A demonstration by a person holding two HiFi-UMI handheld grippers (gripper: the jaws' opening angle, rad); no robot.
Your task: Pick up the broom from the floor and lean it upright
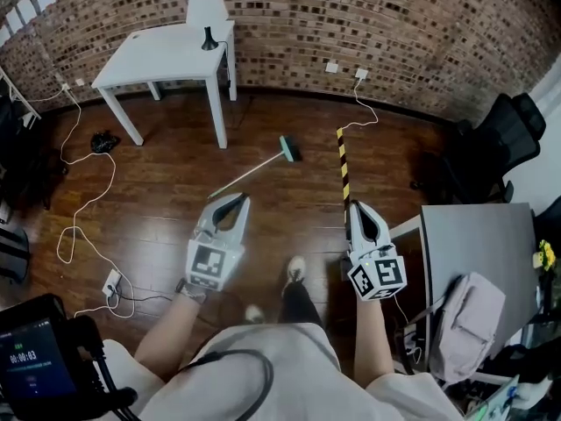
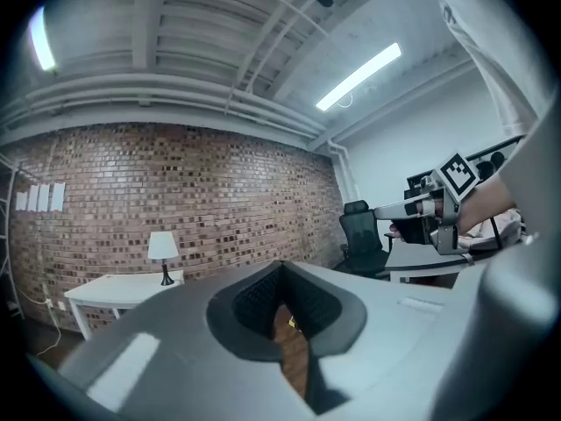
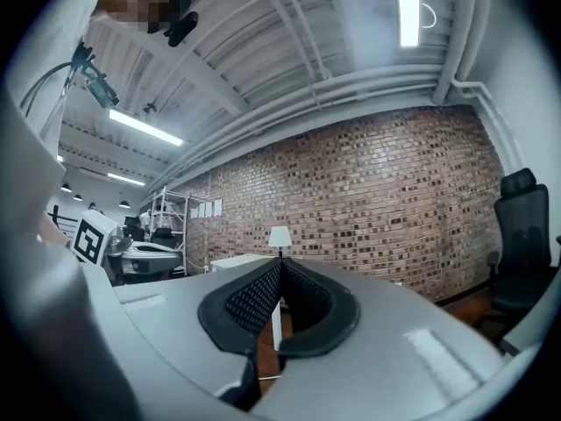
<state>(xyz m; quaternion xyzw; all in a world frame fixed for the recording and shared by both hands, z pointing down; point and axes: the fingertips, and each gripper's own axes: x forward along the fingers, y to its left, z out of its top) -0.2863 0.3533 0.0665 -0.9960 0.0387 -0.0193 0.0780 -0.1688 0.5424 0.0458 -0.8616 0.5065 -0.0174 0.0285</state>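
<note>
The broom (image 1: 256, 169) lies on the wooden floor in the head view, with its teal head (image 1: 290, 149) toward the brick wall. Its thin pale handle runs back toward me. My left gripper (image 1: 233, 200) is held level above the handle's near end, and its jaws are shut with nothing between them (image 2: 281, 268). To the right of the broom, my right gripper (image 1: 358, 207) is also level and shut on nothing (image 3: 281, 263). Neither gripper touches the broom.
A yellow-and-black striped pole (image 1: 343, 165) runs ahead of the right gripper. A white table (image 1: 166, 51) with a lamp (image 1: 209, 38) stands by the brick wall. Cables (image 1: 88, 200) and a power strip (image 1: 111, 281) lie at left. At right are an office chair (image 1: 500, 147), a grey desk (image 1: 478, 244) and a pink backpack (image 1: 469, 323).
</note>
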